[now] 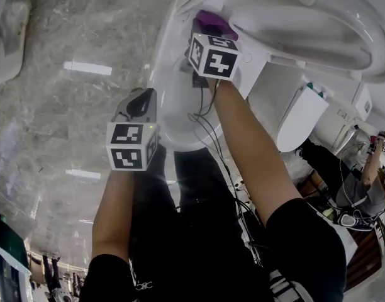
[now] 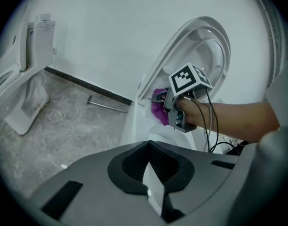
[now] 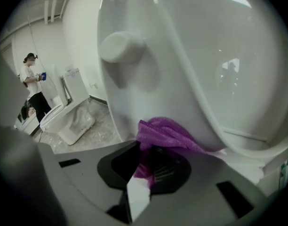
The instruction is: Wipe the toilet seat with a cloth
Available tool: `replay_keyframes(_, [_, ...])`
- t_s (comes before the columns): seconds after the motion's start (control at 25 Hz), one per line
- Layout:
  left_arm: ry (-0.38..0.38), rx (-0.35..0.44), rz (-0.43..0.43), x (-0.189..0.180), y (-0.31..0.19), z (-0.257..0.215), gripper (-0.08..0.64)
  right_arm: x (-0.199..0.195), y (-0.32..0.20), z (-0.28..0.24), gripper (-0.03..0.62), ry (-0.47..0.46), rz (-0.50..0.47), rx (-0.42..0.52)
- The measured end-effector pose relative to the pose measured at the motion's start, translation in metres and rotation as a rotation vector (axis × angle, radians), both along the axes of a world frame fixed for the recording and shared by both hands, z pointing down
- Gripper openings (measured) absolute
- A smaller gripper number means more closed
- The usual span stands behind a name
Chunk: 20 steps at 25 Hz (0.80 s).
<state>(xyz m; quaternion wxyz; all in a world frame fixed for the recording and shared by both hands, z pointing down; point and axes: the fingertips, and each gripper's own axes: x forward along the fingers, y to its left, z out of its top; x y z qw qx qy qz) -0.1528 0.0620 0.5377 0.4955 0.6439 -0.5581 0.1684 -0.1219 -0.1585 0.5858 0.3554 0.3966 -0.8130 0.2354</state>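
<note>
Purple cloth [image 3: 167, 133] clamped in right gripper [image 3: 143, 175], jaws closed on one end, rest bunched forward past the tips. Pressed against underside of raised toilet seat [image 3: 191, 79], low down near the hinge end. Round white bumper [image 3: 119, 46] on that seat surface, up and left of the cloth, well apart from it.

In head view, cloth [image 1: 212, 22] just beyond right gripper [image 1: 208, 38], touching the upturned toilet seat [image 1: 306, 27] where it meets the bowl rim [image 1: 162, 87]. Marker cube [image 1: 212, 56] between camera and jaws. Cable trailing from gripper down along the right forearm.

From left gripper view, same picture side-on: cloth [image 2: 158, 111] at the base of the raised seat [image 2: 207, 55], right gripper [image 2: 171, 108] on it, hand wrapped round the handle.

Left gripper [image 2: 151, 173] jaws together, nothing between them. Held off the toilet, over the bowl's front edge, pointing toward the right gripper. In head view, left gripper [image 1: 140, 99] below and left of the right one, not touching seat or cloth.

Surroundings: grey marbled floor [image 1: 73, 106], white wall with dark skirting, thin metal rod [image 2: 106, 106] lying on floor by the wall. Second toilet [image 3: 68, 112] farther off; person [image 3: 33, 95] standing beside it.
</note>
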Motion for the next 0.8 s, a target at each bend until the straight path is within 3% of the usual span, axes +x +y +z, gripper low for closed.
replay_keyframes(0.2, [0.004,-0.002,-0.020,-0.011,0.005,0.002,0.008,-0.039,0.008,-0.003,0.060,0.024,-0.082,0.020])
replay_keyframes(0.4, [0.010,-0.011,-0.034,-0.012,0.006,0.005,0.008,-0.040,0.010,-0.002,0.060,0.014,-0.074,0.015])
replay_keyframes(0.8, [0.003,-0.008,-0.025,-0.010,0.000,0.010,0.008,-0.020,-0.005,-0.047,0.060,-0.064,0.061,0.135])
